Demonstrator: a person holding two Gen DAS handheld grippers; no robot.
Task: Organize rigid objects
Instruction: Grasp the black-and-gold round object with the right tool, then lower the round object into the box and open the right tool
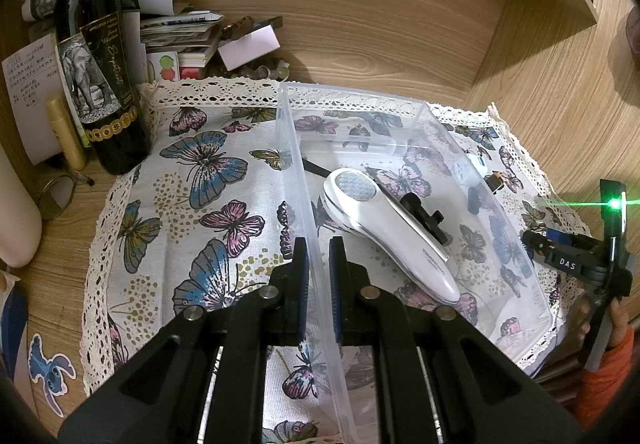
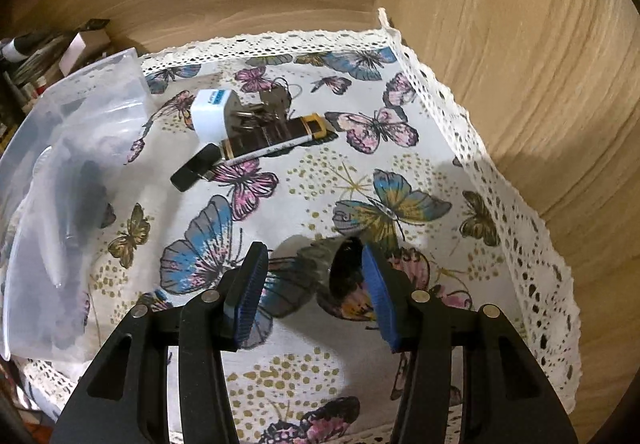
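Observation:
My left gripper point(image 1: 318, 248) is shut on the left wall of a clear plastic box point(image 1: 294, 148) that stands on the butterfly cloth point(image 1: 208, 204). In the box lie a white hand-held device point(image 1: 384, 228) and a small black part point(image 1: 424, 214). In the right wrist view my right gripper point(image 2: 314, 250) is open, tilted down over the cloth point(image 2: 320, 180). A small clear glass-like thing point(image 2: 308, 268) lies on its side between the fingers; the left pad stands apart from it. Farther off lie a white plug adapter point(image 2: 210, 114), keys point(image 2: 274, 104), a brown lighter-like bar point(image 2: 272, 134), a white pen point(image 2: 276, 149) and a black USB stick point(image 2: 194, 170).
A wine bottle point(image 1: 96, 64), a yellow tube point(image 1: 66, 132), a round mirror point(image 1: 58, 196) and stacked papers point(image 1: 176, 32) crowd the back left. Wooden walls point(image 2: 520, 84) close in the back and right. The box point(image 2: 76, 148) lies left of my right gripper. An orange sleeve point(image 1: 608, 368) shows at right.

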